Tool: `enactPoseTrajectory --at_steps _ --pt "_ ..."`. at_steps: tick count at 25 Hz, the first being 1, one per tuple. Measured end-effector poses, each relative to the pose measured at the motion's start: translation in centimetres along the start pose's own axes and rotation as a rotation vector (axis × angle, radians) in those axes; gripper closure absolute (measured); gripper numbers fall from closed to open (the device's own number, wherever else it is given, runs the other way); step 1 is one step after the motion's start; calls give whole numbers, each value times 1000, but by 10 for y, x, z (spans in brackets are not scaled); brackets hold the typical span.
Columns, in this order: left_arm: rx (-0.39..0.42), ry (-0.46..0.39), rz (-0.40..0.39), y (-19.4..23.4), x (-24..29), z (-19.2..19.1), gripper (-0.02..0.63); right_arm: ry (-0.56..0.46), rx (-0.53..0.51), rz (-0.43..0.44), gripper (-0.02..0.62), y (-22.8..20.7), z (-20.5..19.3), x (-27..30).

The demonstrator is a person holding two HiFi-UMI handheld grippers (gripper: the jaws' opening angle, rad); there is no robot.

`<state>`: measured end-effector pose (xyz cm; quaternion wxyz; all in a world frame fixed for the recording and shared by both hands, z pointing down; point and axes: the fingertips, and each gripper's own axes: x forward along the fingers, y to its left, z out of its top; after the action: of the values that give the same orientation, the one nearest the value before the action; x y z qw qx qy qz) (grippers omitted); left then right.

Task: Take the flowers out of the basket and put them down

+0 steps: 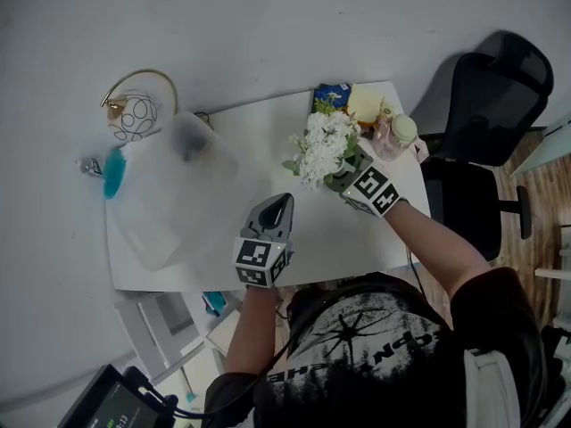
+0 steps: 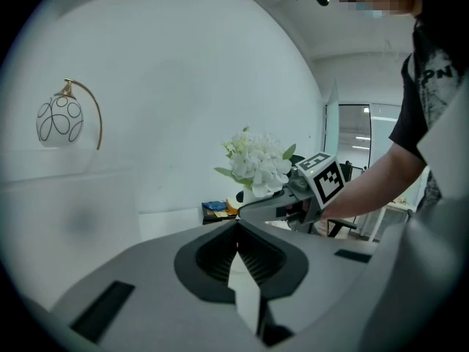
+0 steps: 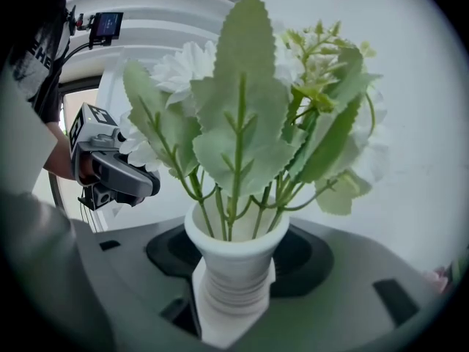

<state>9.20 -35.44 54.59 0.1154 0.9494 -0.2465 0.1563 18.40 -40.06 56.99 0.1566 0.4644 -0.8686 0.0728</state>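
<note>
White flowers [image 1: 323,145] with green leaves stand upright in a small white ribbed vase [image 3: 234,270]. My right gripper [image 3: 234,288] is shut on the vase's neck, over the table's [image 1: 330,239] right half. The left gripper view shows the bouquet [image 2: 256,163] and the right gripper [image 2: 248,201] ahead. My left gripper [image 1: 277,208] is shut and holds nothing, near the table's middle, a little left of the flowers. It also shows in the right gripper view [image 3: 150,185]. I cannot tell whether the vase touches the table.
A large pale blurred shape [image 1: 174,194] covers the table's left part. A globe lamp with a gold arc [image 1: 134,114] stands behind it. A blue packet [image 1: 332,92], a yellow object [image 1: 366,103] and a jar [image 1: 401,132] crowd the back right corner. A black office chair [image 1: 486,105] stands to the right.
</note>
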Motion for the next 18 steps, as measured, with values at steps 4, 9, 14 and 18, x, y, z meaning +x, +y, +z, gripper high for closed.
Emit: enactPoseTrajectory --at_steps 4,9,14,18 --pt "-8 6 7 2 -1 0 595 -17 16 -5 342 -2 2 2" --pt "-15 13 -1 -1 0 -4 595 -22 10 -16 342 -5 1 3" --pt "-23 6 -8 -2 0 -3 595 -27 10 -15 341 -4 -2 3" --pt "-28 3 -6 -1 -1 -3 595 -14 35 -9 322 -4 -6 5"
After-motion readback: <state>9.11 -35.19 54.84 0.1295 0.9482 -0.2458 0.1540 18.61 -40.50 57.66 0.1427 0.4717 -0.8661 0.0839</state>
